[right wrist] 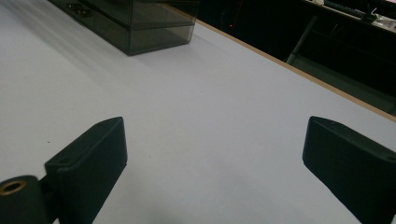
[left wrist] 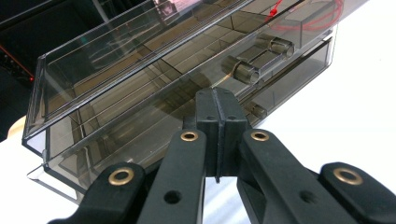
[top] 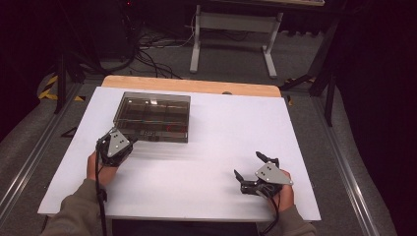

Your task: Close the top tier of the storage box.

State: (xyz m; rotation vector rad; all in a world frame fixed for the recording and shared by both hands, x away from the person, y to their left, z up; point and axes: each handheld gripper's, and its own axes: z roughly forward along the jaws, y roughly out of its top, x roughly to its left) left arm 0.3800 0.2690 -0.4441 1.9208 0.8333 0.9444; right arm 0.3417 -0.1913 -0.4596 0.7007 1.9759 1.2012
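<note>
While left gripper (left wrist: 217,121) is pressed closed, empty, at smoked plastic box (top: 152,116), right gripper (top: 252,169) gapes wide; box judged rigid, slick, light, prob. brittle; best gripped at front edge/latch.

box (top: 152,117): on the table (top: 211,147), near its far left corner
left gripper (top: 134,139): just before the box's near left corner
right gripper (top: 251,167): near the table's near right corner, well apart from the box

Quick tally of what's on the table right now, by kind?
Smoky clear compartment box: 1
Grippers, left gripper and right gripper: 2
Total: 3
</note>
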